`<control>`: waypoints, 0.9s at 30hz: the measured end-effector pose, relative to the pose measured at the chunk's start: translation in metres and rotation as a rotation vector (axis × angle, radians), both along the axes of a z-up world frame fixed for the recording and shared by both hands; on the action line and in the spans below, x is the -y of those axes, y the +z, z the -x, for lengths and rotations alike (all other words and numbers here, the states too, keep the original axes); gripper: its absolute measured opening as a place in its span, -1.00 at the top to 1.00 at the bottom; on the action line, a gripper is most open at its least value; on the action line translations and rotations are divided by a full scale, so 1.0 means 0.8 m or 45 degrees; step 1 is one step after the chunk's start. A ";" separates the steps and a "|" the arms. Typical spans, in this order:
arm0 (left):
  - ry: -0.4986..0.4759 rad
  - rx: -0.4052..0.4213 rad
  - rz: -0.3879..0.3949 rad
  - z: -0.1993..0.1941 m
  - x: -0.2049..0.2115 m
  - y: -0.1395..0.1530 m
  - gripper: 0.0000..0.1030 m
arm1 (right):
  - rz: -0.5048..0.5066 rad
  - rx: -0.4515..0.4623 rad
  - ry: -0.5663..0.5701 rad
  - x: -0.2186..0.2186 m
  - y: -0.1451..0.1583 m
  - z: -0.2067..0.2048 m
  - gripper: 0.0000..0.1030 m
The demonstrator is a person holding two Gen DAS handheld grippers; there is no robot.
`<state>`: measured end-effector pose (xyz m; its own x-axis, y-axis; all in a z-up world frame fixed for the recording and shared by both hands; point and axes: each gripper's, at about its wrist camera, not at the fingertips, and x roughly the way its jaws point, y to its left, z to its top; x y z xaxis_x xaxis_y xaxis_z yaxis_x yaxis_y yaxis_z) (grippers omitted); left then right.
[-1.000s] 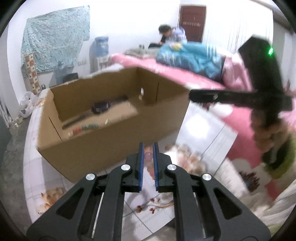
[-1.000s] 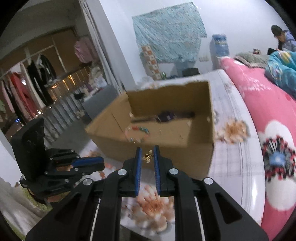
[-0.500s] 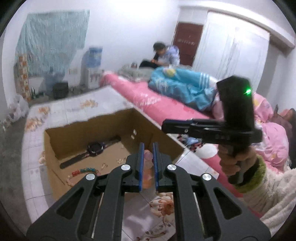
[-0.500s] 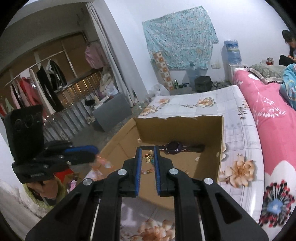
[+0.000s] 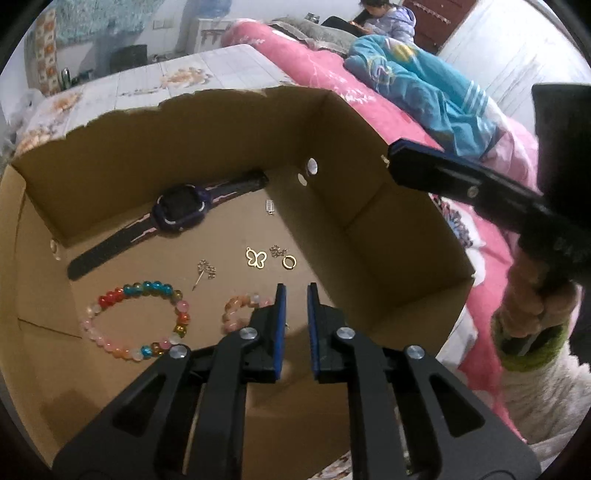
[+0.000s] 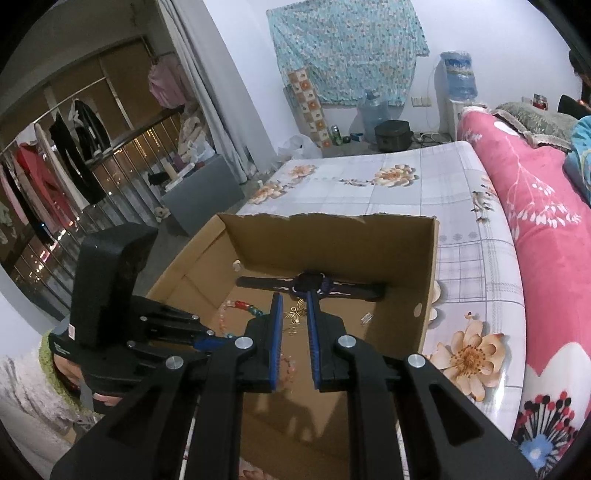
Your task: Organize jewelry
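An open cardboard box (image 5: 388, 229) holds a purple watch (image 5: 177, 212), a multicoloured bead bracelet (image 5: 136, 321), a pink bead bracelet (image 5: 240, 310), a gold butterfly charm (image 5: 256, 257), a gold ring (image 5: 289, 261) and small pins. My left gripper (image 5: 294, 291) hangs over the box floor with its jaws slightly apart and nothing between them. My right gripper (image 6: 294, 301) is shut on a gold bee charm (image 6: 295, 314) above the box (image 6: 424, 280); it shows at the left wrist view's right (image 5: 443, 173).
The box sits on a floral white-topped table (image 6: 472, 258). A pink bed (image 6: 554, 229) with a blue blanket (image 5: 424, 88) lies to the right, with a person seated on it (image 5: 388, 18). A clothes rack (image 6: 55, 166) stands left.
Both grippers moved forward over the box. My left gripper let go of the pink bead bracelet, which now lies on the box floor. My right gripper still holds the bee charm.
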<state>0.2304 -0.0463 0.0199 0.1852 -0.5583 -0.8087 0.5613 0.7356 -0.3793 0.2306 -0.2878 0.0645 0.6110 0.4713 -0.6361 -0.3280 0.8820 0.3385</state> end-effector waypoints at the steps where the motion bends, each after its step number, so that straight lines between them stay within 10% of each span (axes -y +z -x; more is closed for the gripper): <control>1: 0.010 -0.005 0.014 -0.001 -0.004 -0.001 0.61 | -0.001 -0.013 0.001 0.000 -0.002 -0.003 0.74; 6: 0.071 0.058 0.084 0.006 -0.035 0.015 0.58 | 0.005 -0.105 0.019 -0.002 -0.013 -0.025 0.74; 16: 0.230 0.298 0.115 0.037 -0.107 0.065 -0.14 | 0.207 -0.373 0.048 -0.050 -0.051 -0.101 0.74; 27: 0.358 0.329 0.112 0.055 -0.168 0.062 -0.39 | 0.309 -0.398 -0.019 -0.054 -0.051 -0.108 0.73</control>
<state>0.1863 0.0882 0.0695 0.5322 -0.5216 -0.6668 0.4277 0.8454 -0.3200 0.3167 -0.2443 0.0237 0.3759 0.2766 -0.8844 -0.2287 0.9526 0.2007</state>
